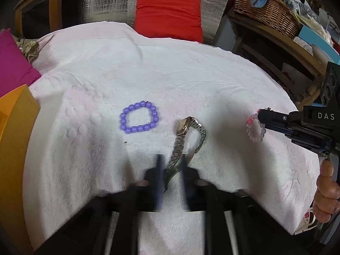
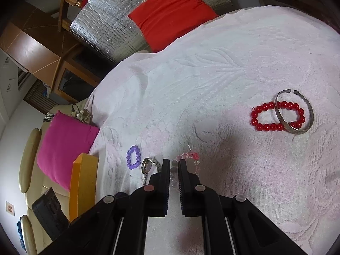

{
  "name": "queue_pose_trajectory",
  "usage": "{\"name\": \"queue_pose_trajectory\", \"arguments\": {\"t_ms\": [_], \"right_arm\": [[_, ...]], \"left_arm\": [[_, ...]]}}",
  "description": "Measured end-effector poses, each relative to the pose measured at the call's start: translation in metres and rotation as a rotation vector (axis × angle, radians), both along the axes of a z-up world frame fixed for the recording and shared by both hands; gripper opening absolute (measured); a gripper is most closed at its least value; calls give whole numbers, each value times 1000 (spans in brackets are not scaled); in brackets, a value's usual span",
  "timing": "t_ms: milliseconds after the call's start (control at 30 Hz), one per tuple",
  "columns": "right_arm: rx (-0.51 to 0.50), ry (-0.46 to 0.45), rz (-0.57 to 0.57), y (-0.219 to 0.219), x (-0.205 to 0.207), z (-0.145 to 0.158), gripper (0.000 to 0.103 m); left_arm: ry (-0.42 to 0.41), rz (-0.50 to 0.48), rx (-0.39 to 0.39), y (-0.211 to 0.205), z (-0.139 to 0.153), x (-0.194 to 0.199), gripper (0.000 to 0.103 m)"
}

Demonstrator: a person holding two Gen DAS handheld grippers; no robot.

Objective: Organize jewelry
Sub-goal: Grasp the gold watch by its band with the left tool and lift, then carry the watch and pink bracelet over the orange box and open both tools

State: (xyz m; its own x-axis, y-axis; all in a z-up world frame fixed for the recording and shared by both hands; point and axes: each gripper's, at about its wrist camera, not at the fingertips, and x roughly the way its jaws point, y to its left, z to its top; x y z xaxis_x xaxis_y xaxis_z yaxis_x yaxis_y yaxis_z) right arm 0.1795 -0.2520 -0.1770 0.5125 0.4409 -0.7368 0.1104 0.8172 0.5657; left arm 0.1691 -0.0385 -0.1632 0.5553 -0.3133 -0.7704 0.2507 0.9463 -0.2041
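Note:
On a white towel (image 1: pixel 191 80) lie a purple bead bracelet (image 1: pixel 139 118) and a metal wristwatch (image 1: pixel 187 137). My left gripper (image 1: pixel 171 165) is blurred; its fingers straddle the watch band, and I cannot tell if they grip it. My right gripper (image 2: pixel 174 165) is shut on a pale pink bead bracelet (image 2: pixel 189 157), which hangs from its tips in the left wrist view (image 1: pixel 255 127). Farther right, a red bead bracelet (image 2: pixel 276 115) lies under a silver bangle (image 2: pixel 295 111). The purple bracelet (image 2: pixel 133 156) and the watch (image 2: pixel 148 165) also show in the right wrist view.
An orange box (image 1: pixel 14 127) stands at the towel's left edge, also in the right wrist view (image 2: pixel 82 182). A magenta cushion (image 2: pixel 63 148) lies beyond it. A red cushion (image 1: pixel 169 14) is at the back. A wicker basket (image 1: pixel 265 10) sits on shelves at the right.

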Motion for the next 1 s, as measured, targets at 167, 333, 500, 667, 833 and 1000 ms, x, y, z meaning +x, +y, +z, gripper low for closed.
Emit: {"name": "queue_pose_trajectory", "arguments": {"t_ms": [167,333,500,667,833,1000], "right_arm": [[-4,-7,1,-4,0,1,9],[3,-6,-11,-11,-1,2,9],[4,-16,-8,-11,-2,5,9],[13,-49,12,-1,-4,11,9],[25,-90,50,20,-6,19,9],[33,-125,87,46,-9,26,9]], "left_arm": [[-20,-18,34,-19,-8,11,68],[-4,-47,98,-38,-25,19,40],[-2,-72,68,-39,-21,20,7],[-9,-57,-21,-20,-6,9,5],[-43,-35,-112,4,16,-9,5],[-101,-5,-183,24,42,-26,6]]}}
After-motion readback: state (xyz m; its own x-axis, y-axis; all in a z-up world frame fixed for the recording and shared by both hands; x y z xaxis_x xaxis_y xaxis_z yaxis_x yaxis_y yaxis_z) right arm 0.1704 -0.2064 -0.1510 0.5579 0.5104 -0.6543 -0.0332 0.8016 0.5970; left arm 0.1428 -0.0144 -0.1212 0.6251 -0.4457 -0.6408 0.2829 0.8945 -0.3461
